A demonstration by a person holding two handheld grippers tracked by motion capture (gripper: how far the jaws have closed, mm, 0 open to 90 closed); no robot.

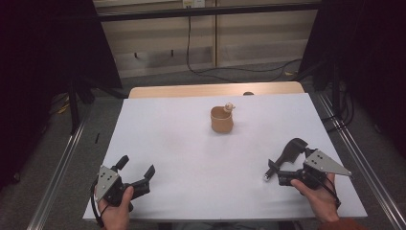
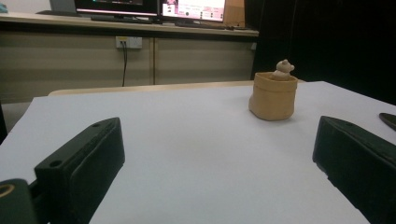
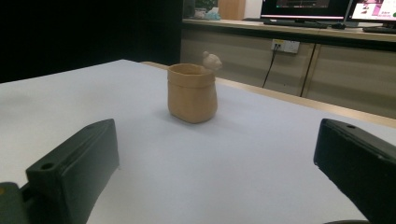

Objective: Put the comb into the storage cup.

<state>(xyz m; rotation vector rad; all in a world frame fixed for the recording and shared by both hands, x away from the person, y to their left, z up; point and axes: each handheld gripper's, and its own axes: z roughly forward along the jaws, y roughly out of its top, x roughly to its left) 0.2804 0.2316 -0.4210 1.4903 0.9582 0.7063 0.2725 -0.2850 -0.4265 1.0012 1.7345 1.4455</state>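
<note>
Left claw (image 1: 136, 167) rests near table's front-left corner, jaws spread wide, gripping nothing. Right claw (image 1: 286, 158) at front right, likewise wide open and empty. Both aim inward at tan pouch-shaped pot (image 1: 222, 120), upright near centre of white tabletop (image 1: 182, 148), well apart from either claw. Small pale bear-like figurine (image 1: 229, 107) peeks over pot's far rim. My judgement: poised to reach in. Nothing stands between claws and pot. Monitors (image 2: 149, 8) on bench behind.
</note>
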